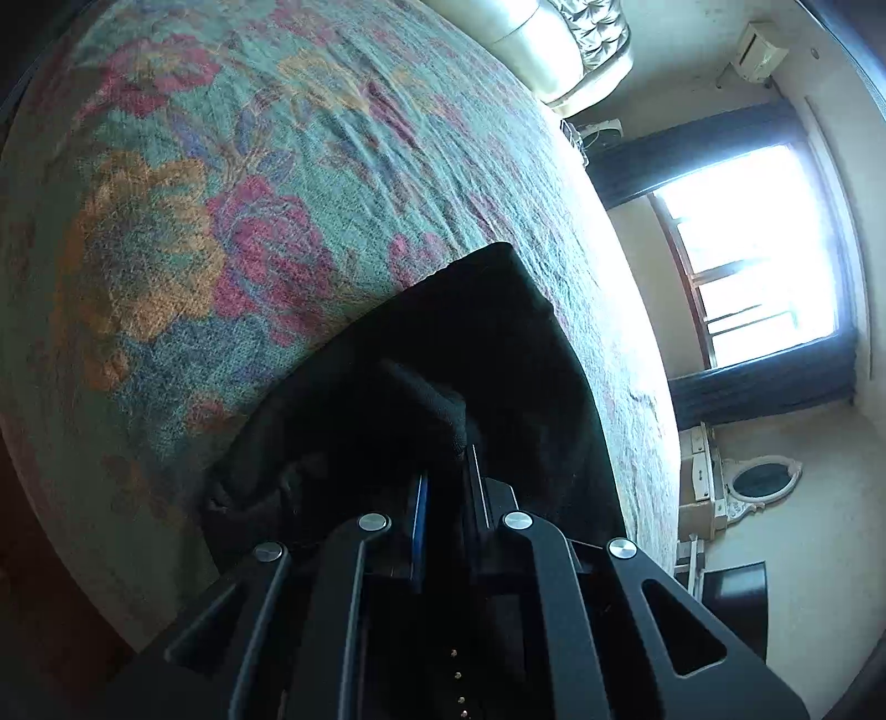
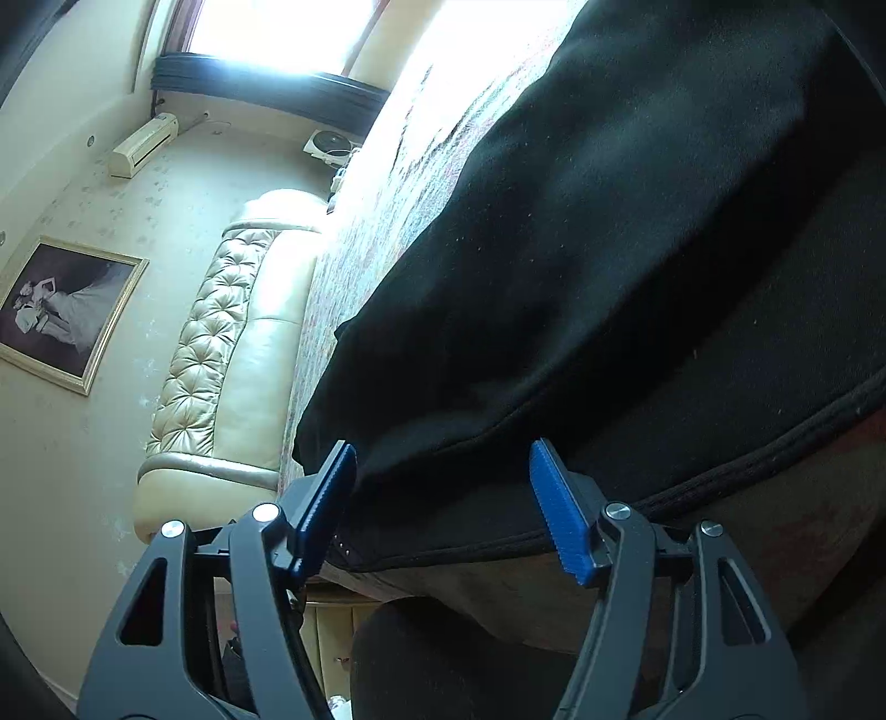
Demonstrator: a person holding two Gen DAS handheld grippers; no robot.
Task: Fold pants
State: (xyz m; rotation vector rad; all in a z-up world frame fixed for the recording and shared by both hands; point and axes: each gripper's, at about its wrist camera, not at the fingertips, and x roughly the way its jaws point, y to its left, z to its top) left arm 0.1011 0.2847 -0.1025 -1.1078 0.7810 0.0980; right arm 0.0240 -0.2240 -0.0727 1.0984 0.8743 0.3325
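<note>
So your left tool (image 1: 446, 471) has its jaws pressed nearly together with a bunch of the black pants (image 1: 443, 354) pinched between them; you can see a lump of dark fabric bulging up right at the tips. From there the pants spread out ahead of the tool and end in a squared-off corner lying on the floral bedspread (image 1: 221, 194). Past that corner, further ahead, there's the cream padded headboard (image 1: 554, 50), and off to the tool's right a bright window (image 1: 758, 255) with dark trim.

Your right tool (image 2: 443, 498) is spread wide, both blue ridged pads (image 2: 559, 515) clear to see. The pants (image 2: 609, 249) fill most of the space ahead and to the right of it, lying on the bed in what looks like two layers. The stitched bottom hem runs across right at the tips, and the fabric edge sits in the gap between the pads. The left pad looks to be right against the cloth, but I can't tell if it's actually touching. Off to this tool's left you've got the tufted headboard (image 2: 221, 343), a framed picture (image 2: 61, 310) and a wall AC unit (image 2: 144, 144).
</note>
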